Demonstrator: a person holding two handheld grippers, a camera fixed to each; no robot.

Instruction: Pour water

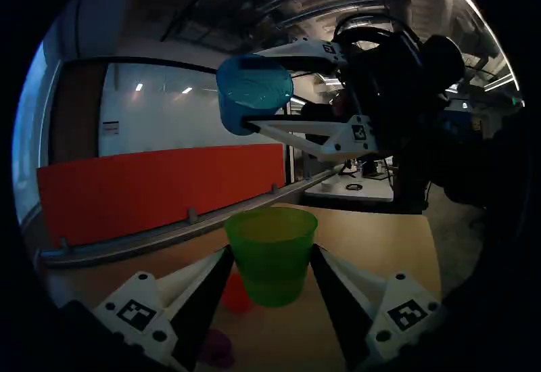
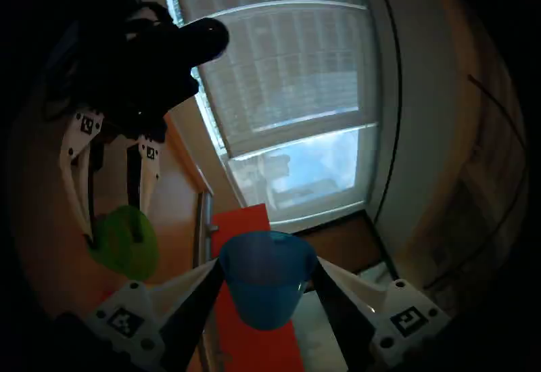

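A light wooden table (image 1: 379, 237) spans the lower half of the left gripper view, with a metal rail (image 1: 189, 226) and a red panel (image 1: 162, 189) running along its far edge at left. On the wood at lower left lie a small red item (image 1: 237, 295) and a purple one (image 1: 218, 349), both partly hidden. Whether the green cup (image 1: 272, 253) at lower centre touches the tabletop cannot be told.
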